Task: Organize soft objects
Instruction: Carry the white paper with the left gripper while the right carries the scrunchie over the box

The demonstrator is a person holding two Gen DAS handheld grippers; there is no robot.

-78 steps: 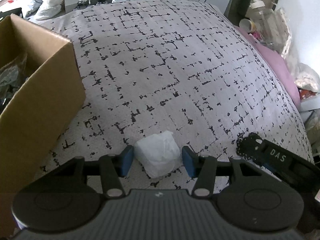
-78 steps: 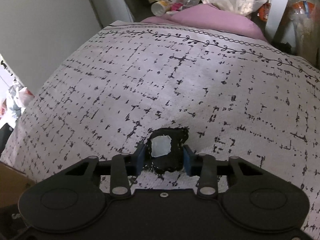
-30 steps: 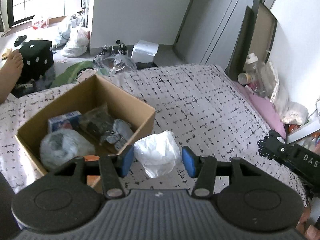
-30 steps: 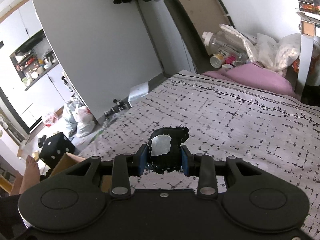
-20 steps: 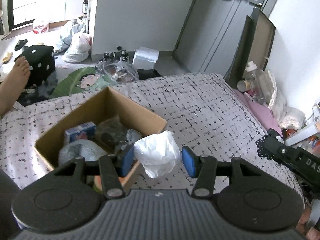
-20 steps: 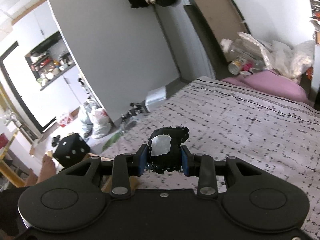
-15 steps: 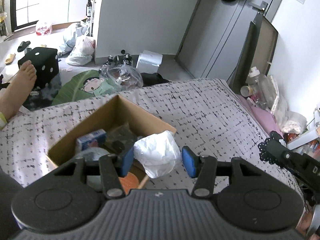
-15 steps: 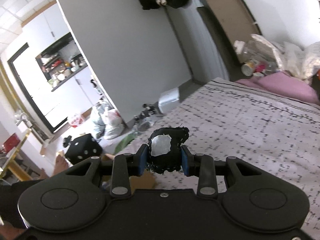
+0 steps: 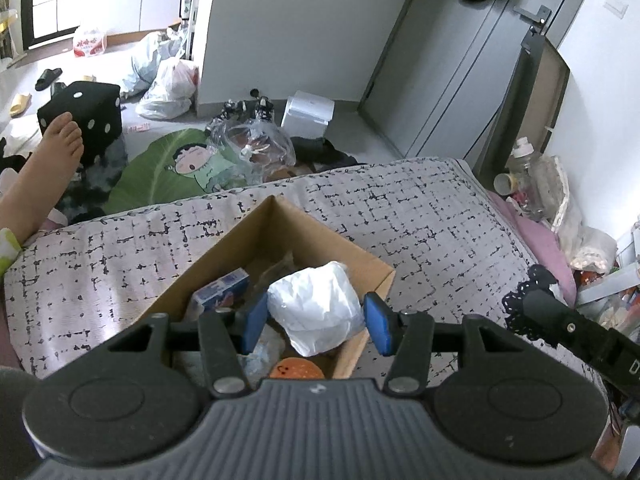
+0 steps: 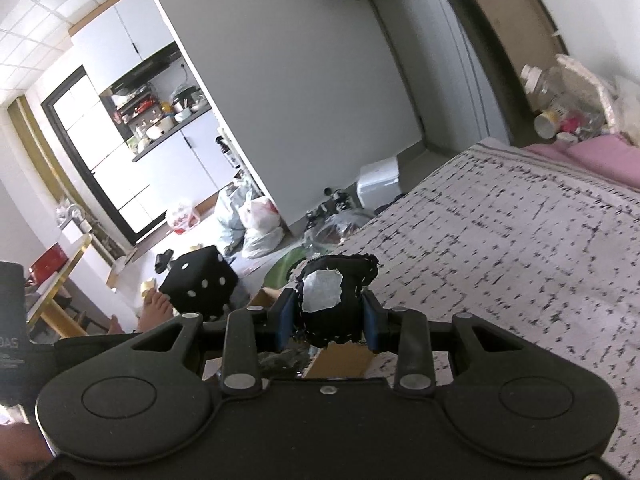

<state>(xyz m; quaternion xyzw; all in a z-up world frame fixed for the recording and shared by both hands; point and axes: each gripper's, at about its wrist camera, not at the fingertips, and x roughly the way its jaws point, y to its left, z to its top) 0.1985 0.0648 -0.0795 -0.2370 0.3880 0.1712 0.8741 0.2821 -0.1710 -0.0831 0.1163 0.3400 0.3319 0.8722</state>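
Left gripper: pinches white crumpled bundle, hanging directly above open cardboard box. Right gripper: clamps black stitched pouch; box rim barely beneath, farther off.

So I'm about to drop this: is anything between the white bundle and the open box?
Nothing visible blocks it. The white bundle hangs in the left gripper directly over the open cardboard box, which already holds other items.
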